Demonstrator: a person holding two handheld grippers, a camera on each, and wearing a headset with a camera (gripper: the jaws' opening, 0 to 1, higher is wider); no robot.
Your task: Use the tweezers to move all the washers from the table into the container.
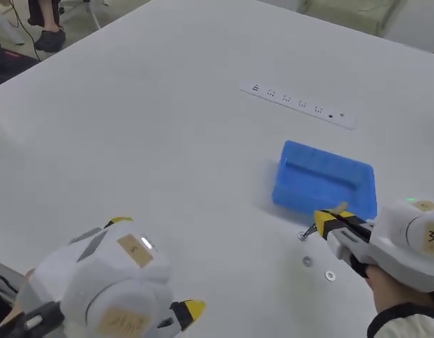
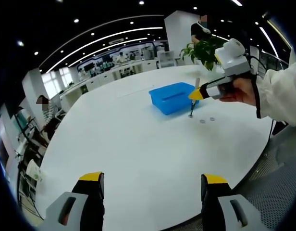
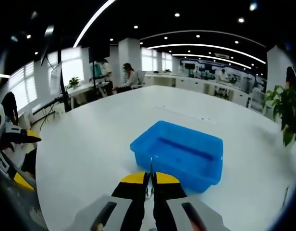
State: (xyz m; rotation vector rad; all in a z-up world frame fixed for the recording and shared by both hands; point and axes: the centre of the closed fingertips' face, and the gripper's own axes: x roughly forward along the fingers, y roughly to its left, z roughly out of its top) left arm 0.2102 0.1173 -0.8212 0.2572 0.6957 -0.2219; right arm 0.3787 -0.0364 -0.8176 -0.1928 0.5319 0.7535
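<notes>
At the near left the left gripper (image 1: 156,264) hangs over the edge of the broad white table (image 1: 168,141), its yellow-tipped jaws spread wide with nothing between them. It seems parked there on purpose: the job needs one tool only, and from that spot it is well apart from the work and out of the other arm's way. Farther off, towards the far right, a recessed white socket strip (image 1: 298,105) lies flush in the tabletop and plays no part. Nearer than it, on the right, sits the blue rectangular plastic container (image 1: 324,179), open side up. No washer can be made out inside it in the right gripper view, so the task looks to be at or near its start. Just beside the container's near edge the right gripper (image 1: 330,222) points leftward and down, its jaws pressed together on the slim metal tweezers (image 2: 191,108), clamped along their length so that the fine tips reach past the jaws to the table. Those tips meet a small flat metal washer (image 1: 302,236) lying on the table close to the container. Whether they have pinched it cannot be told. Two more washers (image 1: 307,262) lie nearer, on the table, one a little to the right of the other. Their closeness to the container makes each carry short.
</notes>
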